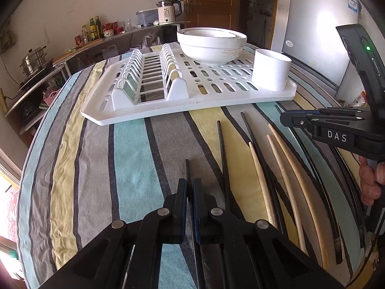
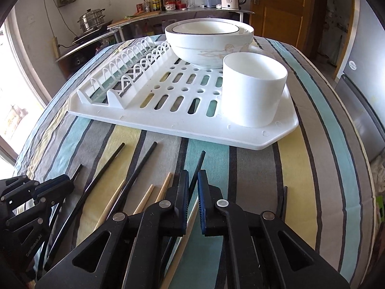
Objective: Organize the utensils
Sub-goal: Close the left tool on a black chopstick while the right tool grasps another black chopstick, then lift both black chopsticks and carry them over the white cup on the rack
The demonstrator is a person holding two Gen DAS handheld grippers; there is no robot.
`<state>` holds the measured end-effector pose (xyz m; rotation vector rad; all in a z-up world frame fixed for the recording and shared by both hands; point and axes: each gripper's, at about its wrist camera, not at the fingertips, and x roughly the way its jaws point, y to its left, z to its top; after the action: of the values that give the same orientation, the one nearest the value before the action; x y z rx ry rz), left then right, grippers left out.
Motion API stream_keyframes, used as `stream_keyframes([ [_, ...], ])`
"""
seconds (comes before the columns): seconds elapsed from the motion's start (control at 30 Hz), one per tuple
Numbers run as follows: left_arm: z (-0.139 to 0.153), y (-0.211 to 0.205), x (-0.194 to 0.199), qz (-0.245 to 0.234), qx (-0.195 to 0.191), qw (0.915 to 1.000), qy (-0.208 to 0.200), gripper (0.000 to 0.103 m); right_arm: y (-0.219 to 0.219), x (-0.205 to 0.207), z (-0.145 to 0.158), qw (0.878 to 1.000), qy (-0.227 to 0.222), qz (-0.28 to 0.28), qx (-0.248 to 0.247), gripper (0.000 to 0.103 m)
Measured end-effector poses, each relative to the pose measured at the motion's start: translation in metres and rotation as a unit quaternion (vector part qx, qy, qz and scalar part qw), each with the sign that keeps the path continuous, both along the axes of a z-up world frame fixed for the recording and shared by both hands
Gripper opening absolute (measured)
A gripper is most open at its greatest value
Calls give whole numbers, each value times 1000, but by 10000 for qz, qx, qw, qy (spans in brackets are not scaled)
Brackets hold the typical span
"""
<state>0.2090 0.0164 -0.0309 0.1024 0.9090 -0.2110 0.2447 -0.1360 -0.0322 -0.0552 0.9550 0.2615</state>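
Chopsticks lie lengthwise, near to far — my left gripper (image 1: 190,187) and right gripper (image 2: 192,183) each pinch one thin black chopstick (image 2: 198,166); the white cylindrical plastic holder (image 2: 252,94) stands far-right, nearer my right.

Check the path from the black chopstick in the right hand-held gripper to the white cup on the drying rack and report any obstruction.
Nothing visible blocks it. The right hand-held gripper holds a black chopstick, and only bare striped tablecloth and the white plastic drying rack edge lie before the open-topped white cylindrical cup.

Glossy white plastic rack (image 1: 168,110), matt striped cloth (image 1: 130,149), pale wooden chopsticks (image 1: 286,175), glossy ceramic bowls (image 1: 211,45).
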Motion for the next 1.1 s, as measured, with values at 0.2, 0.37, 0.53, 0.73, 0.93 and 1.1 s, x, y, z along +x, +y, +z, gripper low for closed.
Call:
stream_keyframes([
  [0.2, 21, 13, -7, 81, -305, 9994, -166, 4, -3, -18, 27, 9988, -354, 121, 310, 7],
  [0.37, 50, 22, -18, 120, -483, 9978, -434, 4, -10, -36, 57, 9953, -713, 199, 624, 6],
  [0.53, 79, 26, -35, 121, -610, 9955, -710, 4, -15, -60, 89, 9899, -1120, 271, 822, 6],
  [0.73, 110, 27, -53, 85, -722, 9923, -1005, 4, -23, -86, 119, 9831, -1526, 329, 958, 5],
  [0.93, 138, 30, -66, 96, -806, 9887, -1264, 4, -32, -98, 138, 9780, -1769, 308, 1062, 4],
  [1.1, 158, 31, -68, 100, -815, 9860, -1450, 4, -37, -101, 149, 9751, -1911, 299, 1088, 4],
])
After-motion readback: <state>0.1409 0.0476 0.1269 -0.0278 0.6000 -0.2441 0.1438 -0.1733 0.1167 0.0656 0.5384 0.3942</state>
